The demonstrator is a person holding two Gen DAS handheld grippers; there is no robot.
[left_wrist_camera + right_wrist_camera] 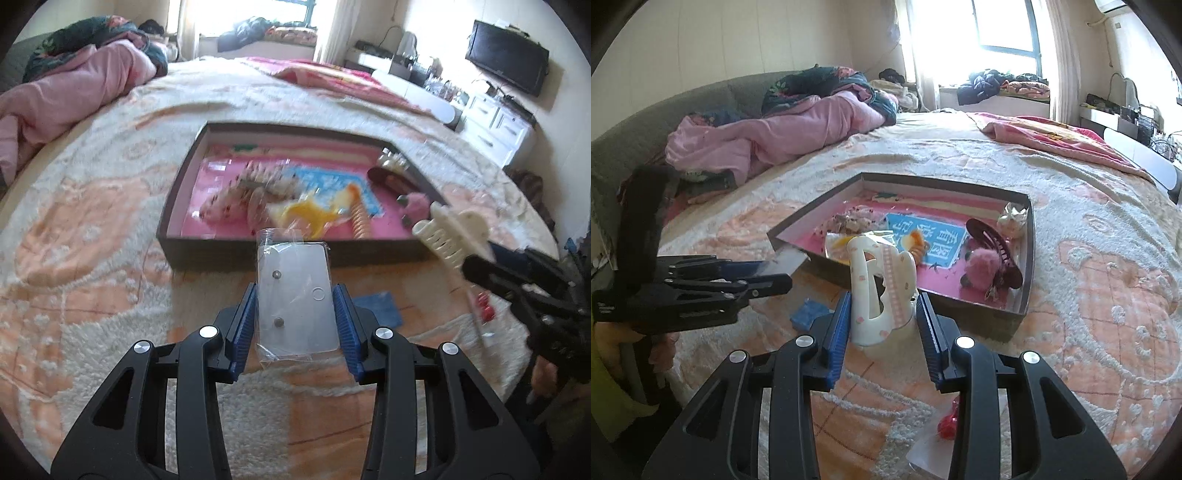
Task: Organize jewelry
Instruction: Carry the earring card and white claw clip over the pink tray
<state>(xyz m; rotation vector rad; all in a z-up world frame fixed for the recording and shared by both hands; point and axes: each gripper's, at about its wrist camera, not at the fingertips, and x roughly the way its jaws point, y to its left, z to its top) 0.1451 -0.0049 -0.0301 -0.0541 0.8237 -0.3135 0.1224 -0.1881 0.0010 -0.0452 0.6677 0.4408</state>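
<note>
Clamped between left gripper (297,301) jaws: clear bagged earring card (295,299), aimed at brown tray (295,251). Right gripper (882,314) jaws pinching cream claw clip (881,288), likely bound there too

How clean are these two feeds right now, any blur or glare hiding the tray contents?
Left wrist view: the tray contents are motion-smeared, while the earring card in the left gripper stays sharp. Right wrist view: mostly crisp, the white hair claw in the right gripper reads clearly; the window is blown out; fisheye bends the edges in both.
</note>
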